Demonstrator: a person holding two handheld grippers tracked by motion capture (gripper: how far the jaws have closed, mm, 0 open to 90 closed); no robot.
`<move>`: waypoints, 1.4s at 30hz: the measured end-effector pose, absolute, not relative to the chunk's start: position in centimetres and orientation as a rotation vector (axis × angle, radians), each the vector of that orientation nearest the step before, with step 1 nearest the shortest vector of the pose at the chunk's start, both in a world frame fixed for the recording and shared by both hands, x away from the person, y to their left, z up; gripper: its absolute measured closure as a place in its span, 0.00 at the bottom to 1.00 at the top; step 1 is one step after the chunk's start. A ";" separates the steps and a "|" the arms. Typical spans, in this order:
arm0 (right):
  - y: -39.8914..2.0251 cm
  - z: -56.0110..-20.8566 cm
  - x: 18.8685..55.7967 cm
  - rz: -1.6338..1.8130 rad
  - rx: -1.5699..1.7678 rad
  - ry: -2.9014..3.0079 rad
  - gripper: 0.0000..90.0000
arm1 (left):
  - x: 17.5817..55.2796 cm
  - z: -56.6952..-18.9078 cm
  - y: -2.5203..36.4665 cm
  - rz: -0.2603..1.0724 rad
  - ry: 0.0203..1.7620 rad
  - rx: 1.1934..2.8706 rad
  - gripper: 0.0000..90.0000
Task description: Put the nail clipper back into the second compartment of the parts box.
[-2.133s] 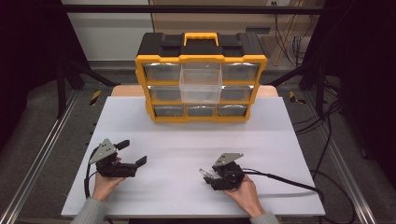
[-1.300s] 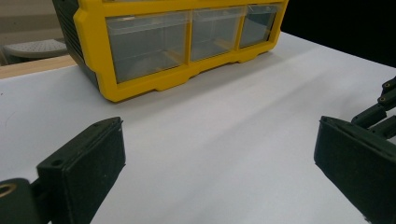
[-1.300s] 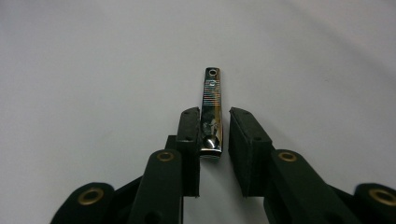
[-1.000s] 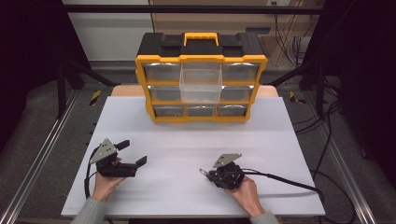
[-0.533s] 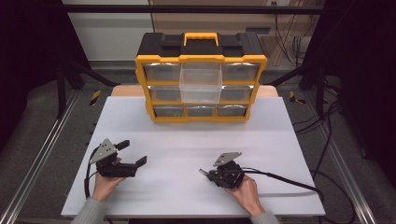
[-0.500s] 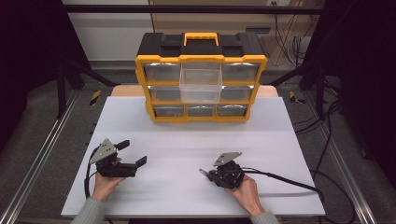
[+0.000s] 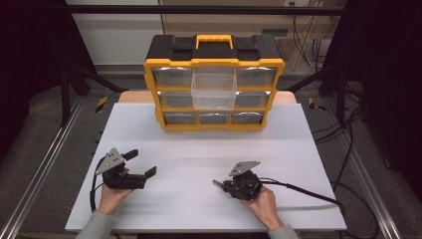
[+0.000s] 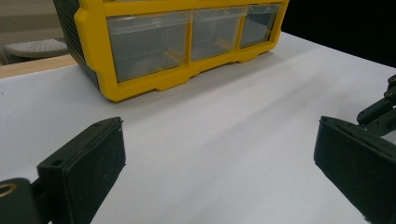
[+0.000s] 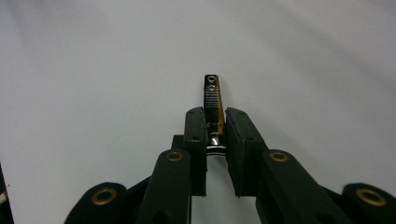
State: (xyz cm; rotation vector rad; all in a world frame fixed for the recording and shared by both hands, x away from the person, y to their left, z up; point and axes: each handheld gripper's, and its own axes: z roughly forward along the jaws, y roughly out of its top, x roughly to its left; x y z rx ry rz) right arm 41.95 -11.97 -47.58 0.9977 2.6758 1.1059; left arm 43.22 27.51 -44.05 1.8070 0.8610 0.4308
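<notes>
Bare white table (image 7: 199, 149) mid-frame — right gripper (image 9: 215, 126) clamps a nail clipper (image 9: 213, 105) (tip protruding); left gripper (image 7: 140, 163) gapes wide.

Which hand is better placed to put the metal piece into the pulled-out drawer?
Right, probably. The right hand-held gripper is shut on the nail clipper, while the left hand-held gripper stands open and empty. The open drawer lies ahead of both.

A yellow-black drawer organizer (image 7: 214, 84) stands on the white table (image 7: 298, 144).
</notes>
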 end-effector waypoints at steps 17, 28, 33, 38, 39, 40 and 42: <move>-12.7 -46.1 41.9 1.171 0.982 2.636 0.88 | 43.2 -44.0 27.5 0.432 0.863 1.805 0.02; -13.5 -44.8 41.9 1.231 0.973 2.583 0.88 | 43.3 -44.1 27.5 0.430 0.865 1.803 0.02; -13.9 -44.2 41.9 1.248 0.968 2.564 0.88 | 43.3 -44.1 27.5 0.430 0.866 1.804 0.02; -14.2 -43.7 41.9 1.270 0.965 2.546 0.88 | 43.3 -44.1 27.5 0.431 0.865 1.805 0.02; -14.3 -43.5 41.9 1.274 0.963 2.541 0.88 | 43.3 -44.1 27.5 0.431 0.866 1.805 0.02; -14.4 -43.4 41.9 1.280 0.964 2.534 0.88 | 43.3 -44.1 27.5 0.431 0.867 1.805 0.02; -14.6 -43.1 42.0 1.290 0.963 2.524 0.88 | 43.3 -44.1 27.5 0.431 0.868 1.807 0.02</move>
